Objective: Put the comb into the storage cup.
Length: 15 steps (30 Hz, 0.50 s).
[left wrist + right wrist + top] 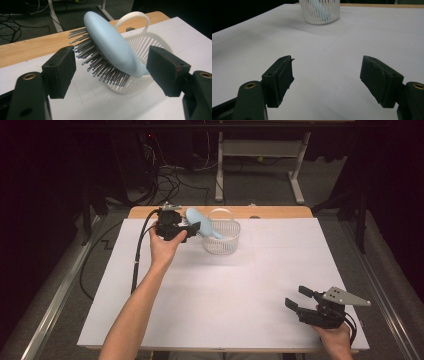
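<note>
On the bench's [225, 285] far edge, the hairbrush [110, 47] leaned in the basket [222, 237]; I kept both grippers' jaws spread, left gripper [111, 70] beside it, right gripper [327, 80] empty.

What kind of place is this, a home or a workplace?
Probably a lab or workshop: cables lie loose on the floor, a bare desk frame stands behind, and the table is covered in white paper.

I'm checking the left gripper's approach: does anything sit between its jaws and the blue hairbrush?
Nothing visible does. The left gripper faces the hairbrush, which leans in the white basket, with open space at each jaw.
</note>
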### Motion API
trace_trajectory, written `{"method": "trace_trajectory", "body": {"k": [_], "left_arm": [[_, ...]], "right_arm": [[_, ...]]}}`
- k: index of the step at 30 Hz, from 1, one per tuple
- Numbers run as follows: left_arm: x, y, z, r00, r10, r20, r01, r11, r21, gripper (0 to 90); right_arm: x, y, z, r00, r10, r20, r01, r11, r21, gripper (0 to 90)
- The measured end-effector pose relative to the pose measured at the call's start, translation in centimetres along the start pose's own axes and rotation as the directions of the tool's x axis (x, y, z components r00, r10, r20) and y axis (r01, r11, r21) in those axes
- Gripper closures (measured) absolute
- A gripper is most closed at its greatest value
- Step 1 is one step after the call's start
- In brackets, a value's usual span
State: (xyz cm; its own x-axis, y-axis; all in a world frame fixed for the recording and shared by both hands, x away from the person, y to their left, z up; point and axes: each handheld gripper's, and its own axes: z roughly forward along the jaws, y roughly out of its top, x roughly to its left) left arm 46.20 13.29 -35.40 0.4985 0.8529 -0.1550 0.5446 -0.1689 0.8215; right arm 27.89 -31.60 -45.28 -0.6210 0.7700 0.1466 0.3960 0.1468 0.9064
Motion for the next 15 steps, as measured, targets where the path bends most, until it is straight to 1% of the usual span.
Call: {"method": "trace_trajectory", "body": {"k": [15], "left_arm": [[0.41, -0.52, -0.89, 0.9999, 0.009, -0.007, -0.009, 0.9999, -0.010, 24.8]], "right_arm": [[0.01, 0.00, 0.03, 1.0000, 0.001, 0.002, -0.001, 1.000, 0.001, 26.8]]}}
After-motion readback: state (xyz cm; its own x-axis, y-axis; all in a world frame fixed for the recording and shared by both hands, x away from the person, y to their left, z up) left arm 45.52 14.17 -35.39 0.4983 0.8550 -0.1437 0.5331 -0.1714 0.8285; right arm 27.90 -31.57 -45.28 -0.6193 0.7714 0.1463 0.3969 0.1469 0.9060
